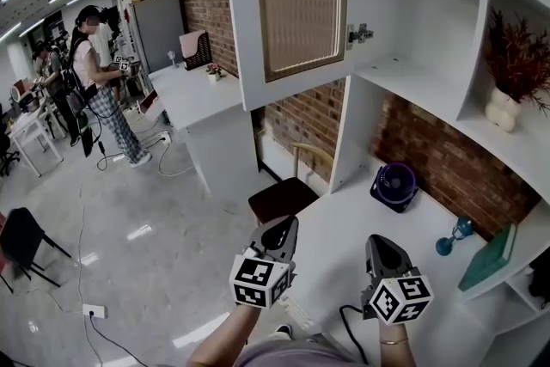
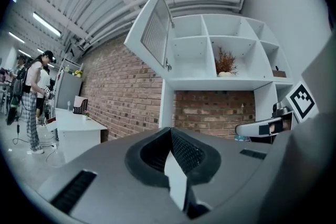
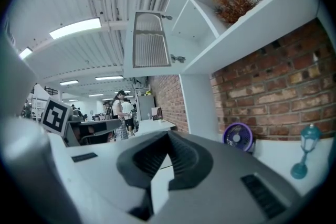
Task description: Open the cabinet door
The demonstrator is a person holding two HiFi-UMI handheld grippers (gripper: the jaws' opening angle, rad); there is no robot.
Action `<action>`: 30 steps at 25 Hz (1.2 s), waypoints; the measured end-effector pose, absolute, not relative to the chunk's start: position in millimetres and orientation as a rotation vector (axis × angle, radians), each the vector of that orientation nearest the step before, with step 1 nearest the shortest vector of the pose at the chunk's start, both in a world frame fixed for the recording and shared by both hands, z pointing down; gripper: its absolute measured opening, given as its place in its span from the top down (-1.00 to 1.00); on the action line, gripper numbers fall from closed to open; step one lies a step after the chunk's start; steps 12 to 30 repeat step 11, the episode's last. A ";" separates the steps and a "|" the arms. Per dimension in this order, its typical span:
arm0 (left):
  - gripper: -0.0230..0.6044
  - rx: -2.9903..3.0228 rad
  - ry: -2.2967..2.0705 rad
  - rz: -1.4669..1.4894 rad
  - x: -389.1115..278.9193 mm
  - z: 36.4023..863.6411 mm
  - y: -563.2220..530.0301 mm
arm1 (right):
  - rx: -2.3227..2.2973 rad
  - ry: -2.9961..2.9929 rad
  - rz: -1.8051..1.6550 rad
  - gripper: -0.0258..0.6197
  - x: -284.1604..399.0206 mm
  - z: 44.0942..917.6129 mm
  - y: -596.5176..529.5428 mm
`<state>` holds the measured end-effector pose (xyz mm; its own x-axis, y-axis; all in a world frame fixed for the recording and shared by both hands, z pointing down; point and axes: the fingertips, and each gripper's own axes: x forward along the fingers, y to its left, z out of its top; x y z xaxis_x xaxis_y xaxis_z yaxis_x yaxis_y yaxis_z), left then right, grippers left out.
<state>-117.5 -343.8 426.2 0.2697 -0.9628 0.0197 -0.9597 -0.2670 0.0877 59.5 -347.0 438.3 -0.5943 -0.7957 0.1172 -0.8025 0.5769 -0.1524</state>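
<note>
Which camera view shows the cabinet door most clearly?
The head view: the open cabinet door appears large at the top, its face toward the camera. Both gripper views show it much smaller, seen from below.

Cabinet door (image 1: 301, 4) top out of view

purple fan (image 1: 394, 186) stood on the white tabletop (image 1: 344, 228) against the brick wall (image 1: 447, 159) | blue ornament (image 1: 454, 236) was right of it | teal book (image 1: 488, 258) was nearer, rightmost | dried plant (image 1: 514, 69) sat above | person (image 1: 99, 82) stood far left
</note>
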 end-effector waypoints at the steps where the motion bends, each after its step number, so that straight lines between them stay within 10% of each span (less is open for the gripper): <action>1: 0.92 2.434 -1.848 -0.060 -117.9 426.9 -343.7 | 1.398 -2.756 0.294 0.91 59.2 438.7 -346.6; 30: 0.92 2.437 -1.833 -0.074 -119.6 428.6 -347.0 | 1.402 -2.756 0.290 0.91 55.8 437.9 -349.8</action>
